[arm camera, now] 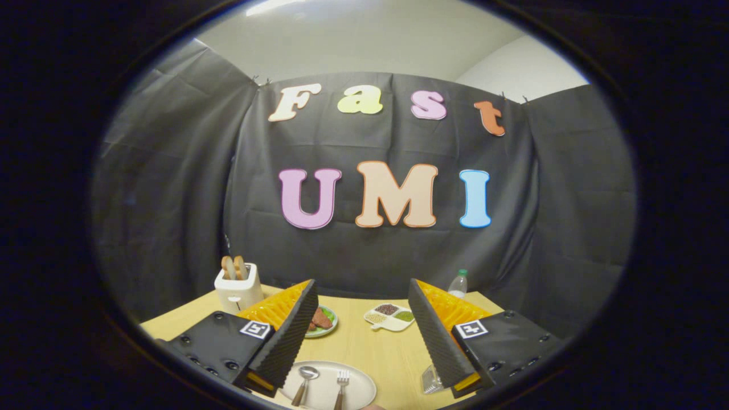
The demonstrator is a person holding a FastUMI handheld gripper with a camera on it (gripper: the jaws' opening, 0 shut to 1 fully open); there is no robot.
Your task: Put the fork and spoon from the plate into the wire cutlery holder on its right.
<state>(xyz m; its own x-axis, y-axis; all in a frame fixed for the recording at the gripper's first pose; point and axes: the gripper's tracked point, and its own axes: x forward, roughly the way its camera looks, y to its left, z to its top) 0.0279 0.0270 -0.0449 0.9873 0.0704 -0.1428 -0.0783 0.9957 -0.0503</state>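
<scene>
One spoon [306, 380] and one fork [341, 384] lie on one plate [364, 390]. At twelve o'clock: one toaster [238, 289] holding two toast slices [234, 266], one green dish [329, 326], one divided tray [389, 316], one bottle [458, 283].

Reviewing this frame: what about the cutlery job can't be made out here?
- Wire cutlery holder: mostly hidden behind one finger of the open gripper; its shape and contents are unclear.
- Spoon and fork on the plate: handle ends cut off at the gripper view's edge.
</scene>
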